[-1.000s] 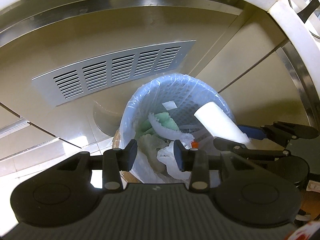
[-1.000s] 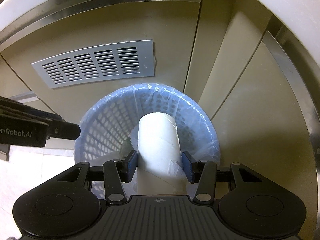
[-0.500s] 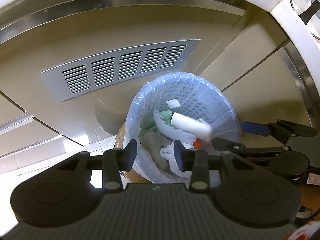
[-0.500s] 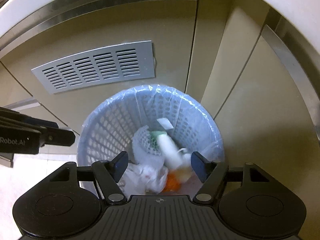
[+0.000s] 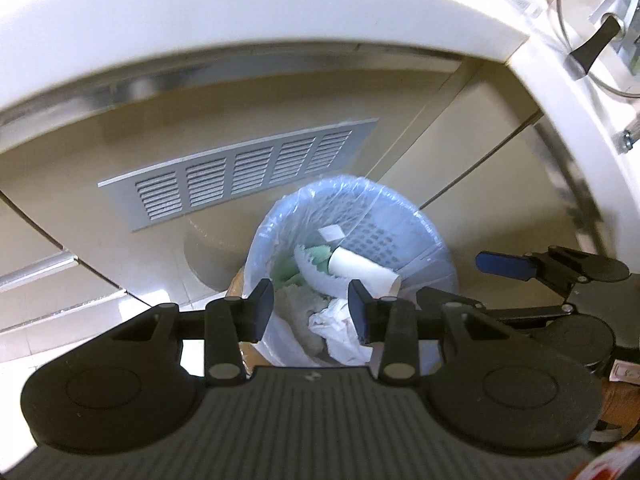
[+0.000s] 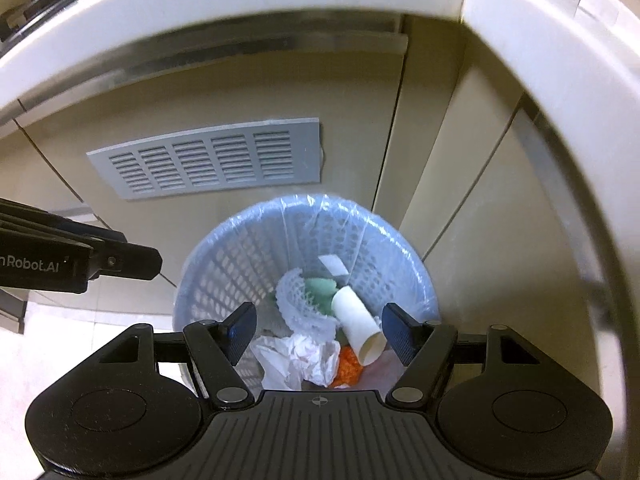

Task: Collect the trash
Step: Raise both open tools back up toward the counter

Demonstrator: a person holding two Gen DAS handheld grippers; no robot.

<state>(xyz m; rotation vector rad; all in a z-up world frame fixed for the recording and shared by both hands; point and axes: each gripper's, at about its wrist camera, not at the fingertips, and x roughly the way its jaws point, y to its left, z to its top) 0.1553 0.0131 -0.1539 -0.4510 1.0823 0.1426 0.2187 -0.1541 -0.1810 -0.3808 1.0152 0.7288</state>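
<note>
The white cardboard tube (image 6: 358,326) lies inside the blue bag-lined plastic basket (image 6: 248,264) — orange scrap (image 6: 347,367) visible only from the right. Right hand-held gripper (image 6: 318,330) has just been opening, nothing between; left hand-held gripper (image 5: 311,312) apart, empty.

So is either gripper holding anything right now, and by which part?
Nothing is held. The right gripper and left gripper are both open and empty; the white paper tube lies in the blue bin.

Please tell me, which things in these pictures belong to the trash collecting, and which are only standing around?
Belong to the job:
- blue plastic mesh bin with a clear liner bag
- white paper tube lying inside it
- crumpled white paper
- right gripper, open, empty

Only around:
- grey slatted vent panel
- beige cabinet doors
- white countertop edge
</note>
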